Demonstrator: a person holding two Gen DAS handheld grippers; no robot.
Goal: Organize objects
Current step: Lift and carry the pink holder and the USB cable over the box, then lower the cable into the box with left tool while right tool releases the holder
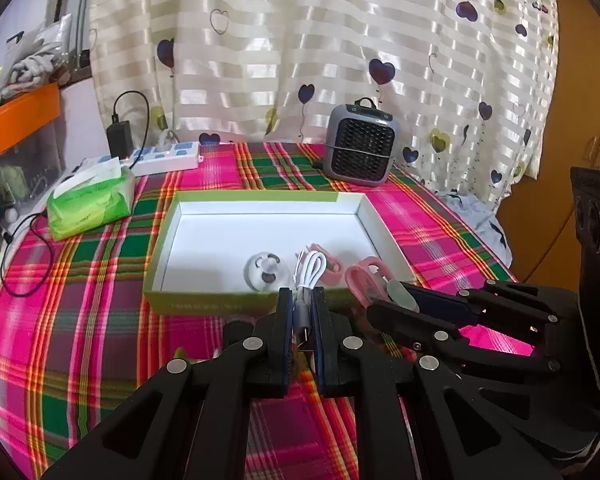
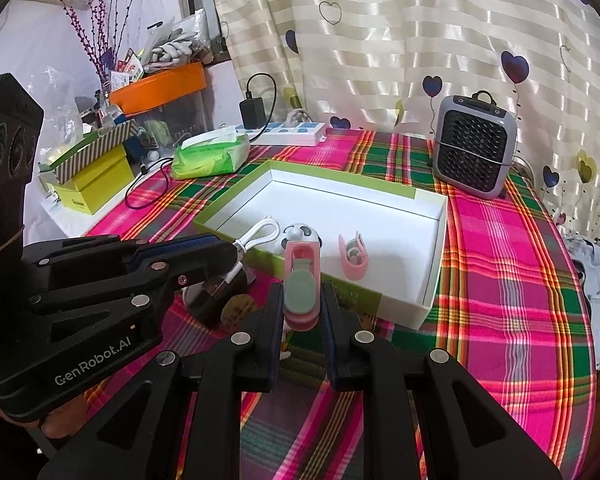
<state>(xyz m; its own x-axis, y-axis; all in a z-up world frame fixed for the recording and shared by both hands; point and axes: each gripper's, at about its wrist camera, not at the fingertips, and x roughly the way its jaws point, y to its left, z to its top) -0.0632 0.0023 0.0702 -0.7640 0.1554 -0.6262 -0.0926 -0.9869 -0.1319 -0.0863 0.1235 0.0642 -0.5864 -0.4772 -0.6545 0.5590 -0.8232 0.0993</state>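
Observation:
My left gripper [image 1: 302, 300] is shut on the grey plug of a white USB cable [image 1: 310, 270], whose loop hangs over the near wall of the open green box [image 1: 204, 300]. My right gripper [image 2: 301, 296] is shut on a pink holder with a green oval pad [image 2: 302, 280], just before that box [image 2: 430, 280]. The two grippers sit side by side: the right gripper [image 1: 386, 300] shows beside the left one, and the left gripper [image 2: 228, 264] shows with the white cable [image 2: 260, 232]. Inside the box lie a round panda-like gadget [image 1: 266, 270] and a pink clip [image 2: 354, 258].
A grey mini heater [image 2: 474, 152] stands at the back right of the plaid cloth. A green tissue pack [image 1: 90, 204], a white power strip [image 1: 168, 158] and a black cord lie at the back left. Yellow-green boxes [image 2: 96, 184] stand off the left edge. A dark item [image 2: 216, 296] lies under the left gripper.

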